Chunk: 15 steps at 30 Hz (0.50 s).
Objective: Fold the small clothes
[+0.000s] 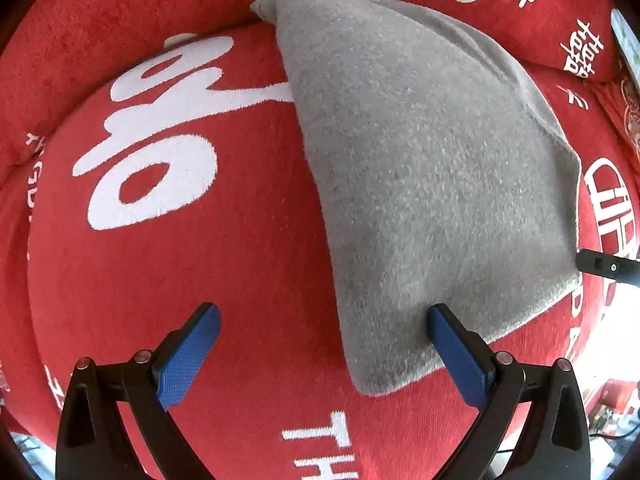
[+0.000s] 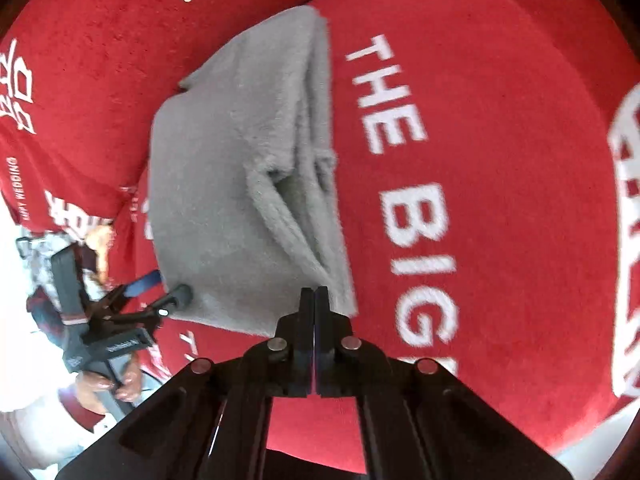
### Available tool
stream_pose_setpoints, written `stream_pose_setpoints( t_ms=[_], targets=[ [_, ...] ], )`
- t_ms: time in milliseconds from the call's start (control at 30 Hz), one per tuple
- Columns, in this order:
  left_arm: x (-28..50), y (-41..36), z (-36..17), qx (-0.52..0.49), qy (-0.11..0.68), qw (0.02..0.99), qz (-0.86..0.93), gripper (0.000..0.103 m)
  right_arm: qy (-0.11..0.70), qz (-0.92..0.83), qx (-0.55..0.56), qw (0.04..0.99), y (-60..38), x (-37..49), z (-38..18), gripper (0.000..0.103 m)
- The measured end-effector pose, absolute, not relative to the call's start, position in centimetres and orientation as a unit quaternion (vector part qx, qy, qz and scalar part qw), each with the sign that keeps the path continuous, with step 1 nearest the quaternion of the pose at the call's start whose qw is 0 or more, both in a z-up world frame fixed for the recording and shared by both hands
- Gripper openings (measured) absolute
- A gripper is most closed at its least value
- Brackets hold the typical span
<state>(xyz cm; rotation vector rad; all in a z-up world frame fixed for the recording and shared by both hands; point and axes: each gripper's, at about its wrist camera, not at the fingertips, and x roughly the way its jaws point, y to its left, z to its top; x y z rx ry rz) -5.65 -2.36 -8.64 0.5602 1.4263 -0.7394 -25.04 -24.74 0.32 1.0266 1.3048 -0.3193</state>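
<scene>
Fingers of the left gripper (image 1: 324,334) stand wide apart with nothing pinched, straddling the near corner of the grey cloth (image 1: 420,168); one blue pad (image 1: 456,356) rests on or just over the cloth's edge, the other (image 1: 188,356) over bare red fabric, probably so the corner can be taken next. On the right gripper (image 2: 315,300) the fingers are pressed together, just at the cloth's near edge; whether a thin layer is caught between them I cannot tell. Lying folded in several layers on the red cushion (image 2: 500,100) with white lettering, the cloth looks partly done and likely awaits another fold.
</scene>
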Motion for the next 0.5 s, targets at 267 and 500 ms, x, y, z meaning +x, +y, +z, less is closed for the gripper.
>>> stream_pose_setpoints(
  t_ms=[267,500],
  targets=[
    [-5.9,-2.6,-6.2,0.251,0.631,0.662,-0.317,0.103,0.577,-0.172,0.467,0.648,-25.5,-26.9,3.0,0.007],
    [-5.4,-3.5,-5.2,0.241,0.639,0.664,-0.304,0.103,0.579,-0.168,0.456,0.655,-24.3,-23.6,3.8,0.036]
  ],
)
